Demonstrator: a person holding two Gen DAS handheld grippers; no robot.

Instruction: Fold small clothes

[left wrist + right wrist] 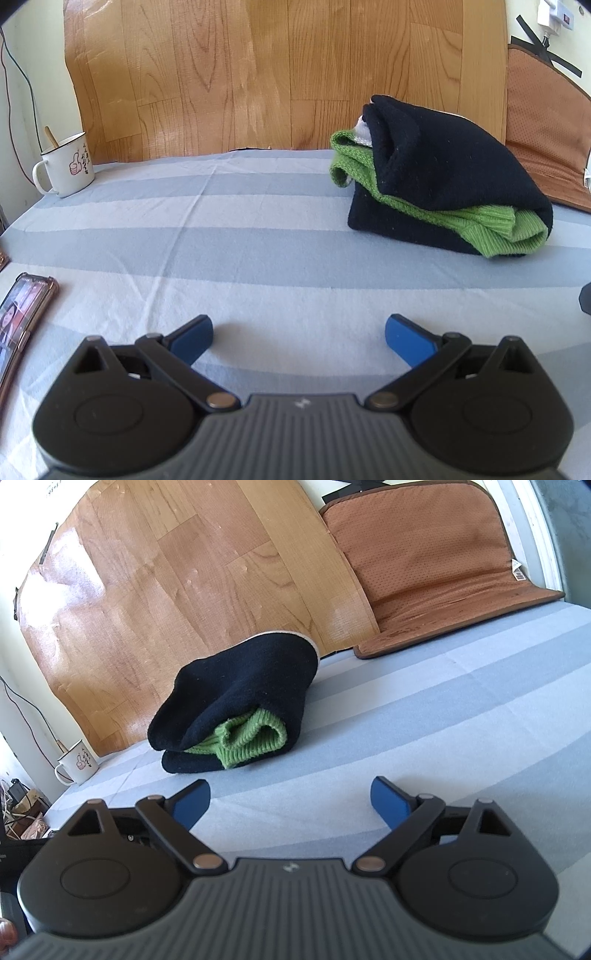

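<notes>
Black-and-green folded garment (236, 709), green cuff facing gripper (290, 805)

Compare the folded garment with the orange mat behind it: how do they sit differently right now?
The folded garment is a thick black bundle with green knit showing, lying wholly on the striped sheet. The orange mat is one thin perforated sheet, its upper part leaning on the wall and only its lower edge on the sheet. Neither gripper touches either.

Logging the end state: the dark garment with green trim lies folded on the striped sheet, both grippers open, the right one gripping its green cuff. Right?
Not quite. The right gripper grips nothing: the right wrist view shows it open, short of the garment, green cuff free. The left gripper is open too.
</notes>
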